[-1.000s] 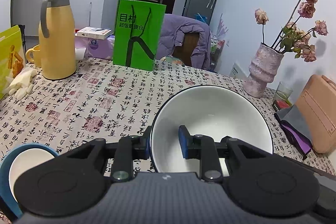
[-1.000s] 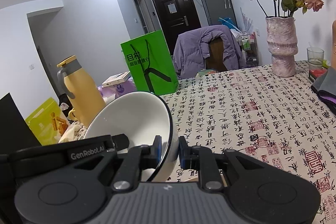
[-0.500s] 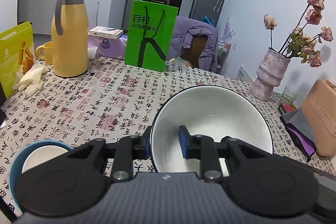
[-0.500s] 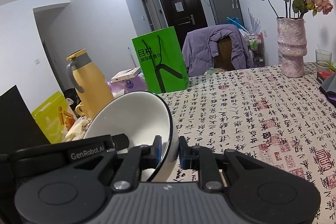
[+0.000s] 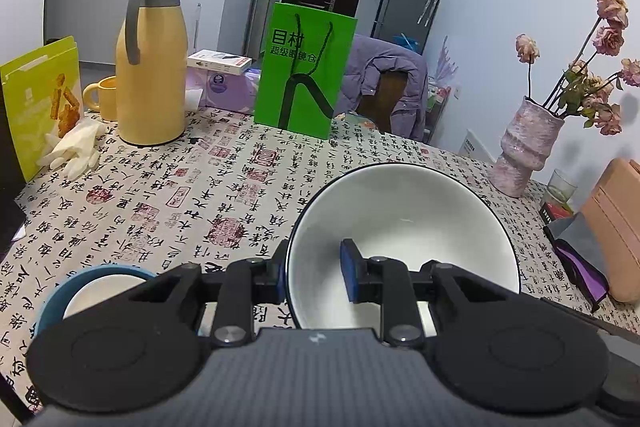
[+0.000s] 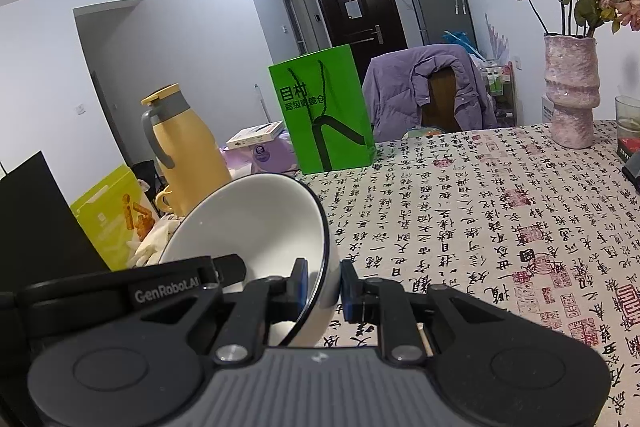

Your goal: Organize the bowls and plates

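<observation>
- While both tools sit low in frame, the left gripper (image 5: 314,273) pinches the left rim of the white bowl (image 5: 404,227), one pad inside, one outside.
- The right gripper (image 6: 323,287) clamps the same bowl's right rim, bowl tilted at lower centre.
- At lower left, a blue-rimmed bowl (image 5: 94,289) rests on the calligraphy tablecloth (image 5: 192,187).
- Further back: yellow thermos (image 5: 151,63) upper left, green bag (image 5: 306,71) centre, pink vase (image 5: 526,145) right.

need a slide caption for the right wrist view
Right gripper clamps a white bowl's rim, held tilted above the patterned tablecloth.
</observation>
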Available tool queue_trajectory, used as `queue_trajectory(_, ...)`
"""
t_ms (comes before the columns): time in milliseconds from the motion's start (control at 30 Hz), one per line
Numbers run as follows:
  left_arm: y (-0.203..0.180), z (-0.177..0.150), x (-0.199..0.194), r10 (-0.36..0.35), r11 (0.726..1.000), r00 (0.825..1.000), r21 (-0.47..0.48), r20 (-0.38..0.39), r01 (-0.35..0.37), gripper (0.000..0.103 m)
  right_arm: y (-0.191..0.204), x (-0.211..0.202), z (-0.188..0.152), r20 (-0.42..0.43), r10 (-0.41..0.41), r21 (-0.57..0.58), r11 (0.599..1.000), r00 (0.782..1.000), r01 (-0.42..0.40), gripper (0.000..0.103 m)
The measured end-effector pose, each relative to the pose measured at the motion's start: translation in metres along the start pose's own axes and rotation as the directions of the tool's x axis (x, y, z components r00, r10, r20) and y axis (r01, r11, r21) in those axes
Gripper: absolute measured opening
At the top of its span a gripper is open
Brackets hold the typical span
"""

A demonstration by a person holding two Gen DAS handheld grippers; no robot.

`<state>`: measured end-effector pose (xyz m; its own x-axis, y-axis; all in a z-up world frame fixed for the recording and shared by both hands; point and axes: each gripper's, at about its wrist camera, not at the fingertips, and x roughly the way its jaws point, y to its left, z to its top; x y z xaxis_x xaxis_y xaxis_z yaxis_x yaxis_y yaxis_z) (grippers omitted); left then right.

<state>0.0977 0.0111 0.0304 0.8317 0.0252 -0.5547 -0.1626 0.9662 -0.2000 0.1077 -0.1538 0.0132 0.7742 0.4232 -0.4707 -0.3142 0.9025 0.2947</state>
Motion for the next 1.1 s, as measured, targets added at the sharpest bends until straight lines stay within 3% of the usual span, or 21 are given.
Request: queue_trajectory(1100, 0.049, -0.005, -0.016, 0.033, 0.998, 0.999, -0.057, 0.016, -0.032, 0.026, 0.045, 0.007, -0.014, -0.02, 0.047, -0.034, 0.998, 0.999, -0.048, 0.018)
